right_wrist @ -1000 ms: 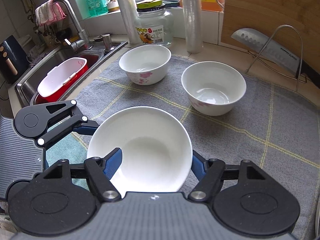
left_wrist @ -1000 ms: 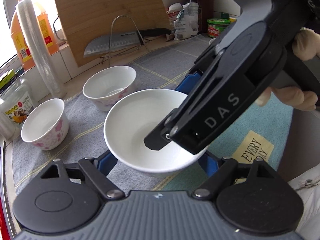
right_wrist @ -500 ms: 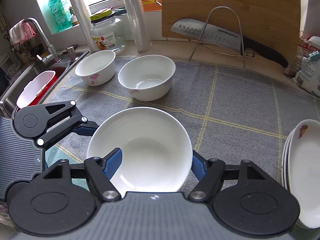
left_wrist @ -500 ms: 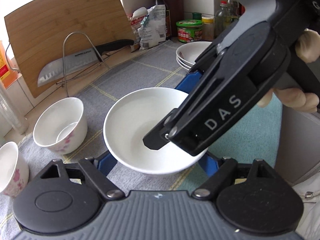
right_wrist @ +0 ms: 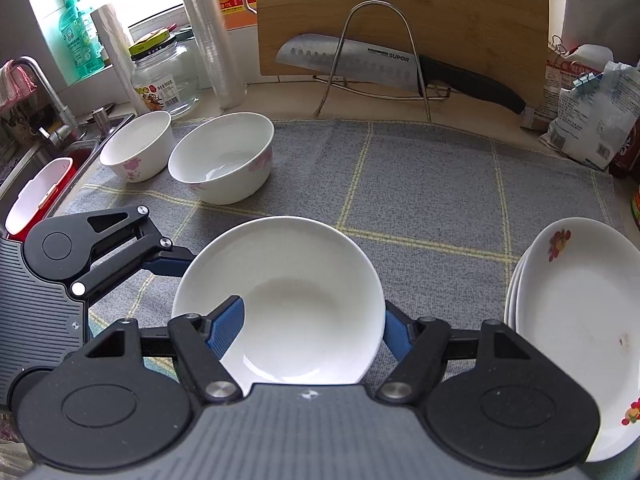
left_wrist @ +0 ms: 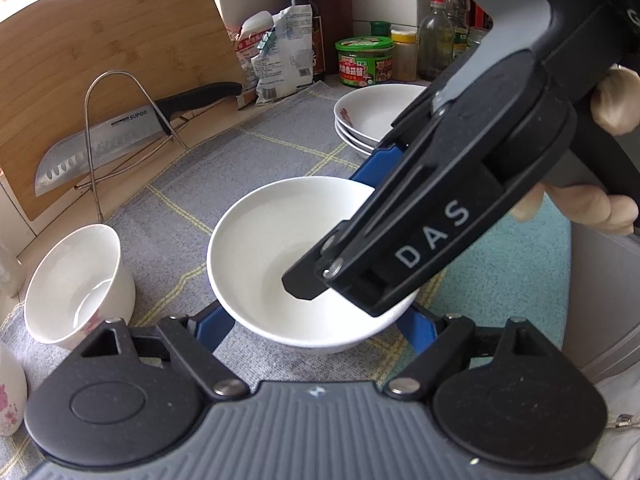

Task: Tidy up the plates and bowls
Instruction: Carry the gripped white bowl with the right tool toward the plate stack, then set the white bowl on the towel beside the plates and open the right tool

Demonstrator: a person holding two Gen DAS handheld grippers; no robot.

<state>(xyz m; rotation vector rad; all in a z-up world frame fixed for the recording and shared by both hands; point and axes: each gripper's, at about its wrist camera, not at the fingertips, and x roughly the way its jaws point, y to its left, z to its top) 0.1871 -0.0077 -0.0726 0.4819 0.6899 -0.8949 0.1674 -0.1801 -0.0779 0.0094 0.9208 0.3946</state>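
Note:
Both grippers hold one plain white shallow bowl above the grey checked mat. My left gripper grips it from the near side, its blue pads under the rim. My right gripper grips it from the other side, one blue pad inside the rim and one outside. A stack of white flowered plates sits on the mat to the right. Two deeper flowered bowls stand at the left; the nearer one shows in the left wrist view.
A knife rests on a wire stand against a wooden cutting board at the back. Jars, bottles and bags line the back right. A sink with a red tub lies at the left.
Both grippers have carried the white bowl rightward over the mat. The two flowered bowls have slid left in view and the plate stack has come closer.

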